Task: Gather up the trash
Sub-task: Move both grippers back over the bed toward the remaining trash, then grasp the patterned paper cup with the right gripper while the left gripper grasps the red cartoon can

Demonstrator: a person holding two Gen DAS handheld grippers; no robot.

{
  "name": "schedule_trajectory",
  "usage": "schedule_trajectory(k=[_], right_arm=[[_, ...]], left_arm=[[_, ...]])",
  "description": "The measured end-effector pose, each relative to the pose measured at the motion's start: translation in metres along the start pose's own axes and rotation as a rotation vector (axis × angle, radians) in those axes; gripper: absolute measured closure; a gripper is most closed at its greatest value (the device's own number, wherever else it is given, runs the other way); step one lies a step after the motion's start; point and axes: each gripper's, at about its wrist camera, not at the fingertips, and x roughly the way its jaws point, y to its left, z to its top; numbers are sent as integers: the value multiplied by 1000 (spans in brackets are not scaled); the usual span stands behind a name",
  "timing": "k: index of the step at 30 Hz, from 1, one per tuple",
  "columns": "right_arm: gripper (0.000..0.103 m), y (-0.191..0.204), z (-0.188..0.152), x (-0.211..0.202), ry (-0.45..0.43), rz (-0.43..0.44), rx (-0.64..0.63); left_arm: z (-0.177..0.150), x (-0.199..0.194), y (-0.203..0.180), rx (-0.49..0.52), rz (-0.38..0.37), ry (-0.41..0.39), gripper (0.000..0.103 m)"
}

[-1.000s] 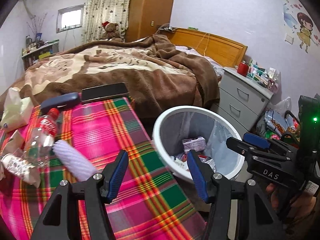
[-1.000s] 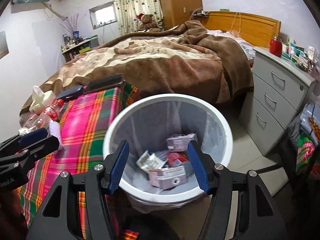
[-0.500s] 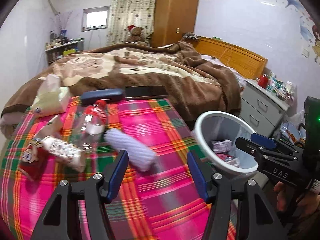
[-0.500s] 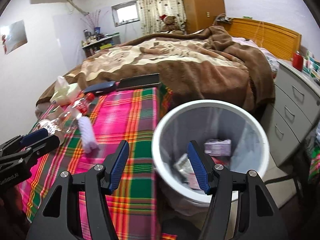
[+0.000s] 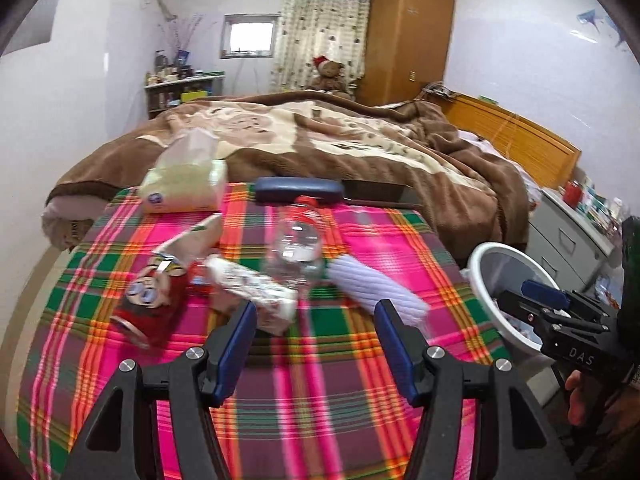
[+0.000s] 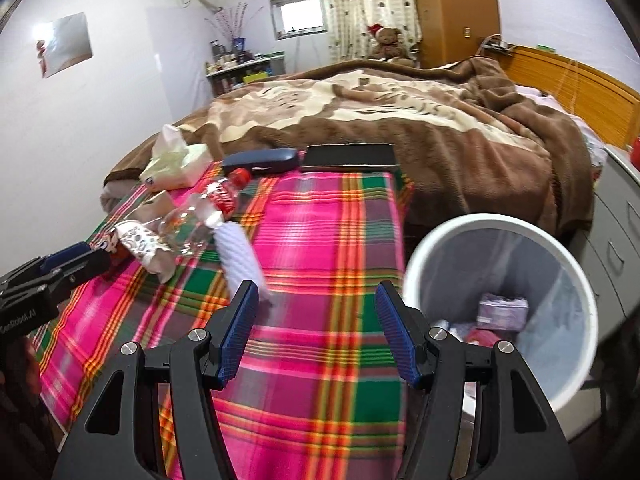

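Trash lies on the plaid table: an empty clear bottle with a red cap, a white ribbed roll, a white printed wrapper, a red snack pack and a torn paper wrapper. My left gripper is open and empty, just short of the wrapper and roll. My right gripper is open and empty over the table, near the roll and left of the white bin. The bin holds several discarded packets.
A tissue pack, a dark blue case and a black flat case lie at the table's far edge. A bed with a brown blanket stands behind. Grey drawers stand right of the bin.
Both grippers have swung left, away from the bin and towards the trash on the table. Both stayed open and empty.
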Motion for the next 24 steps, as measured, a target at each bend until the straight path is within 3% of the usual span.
schedule_trajectory(k=[12,24], right_arm=[[41,57,8,30,27,125,-113],[41,108,14,58,37,219,-225]], left_arm=[[0,10,84,-76,123,14,42],[5,47,139,-117,123,76,42]])
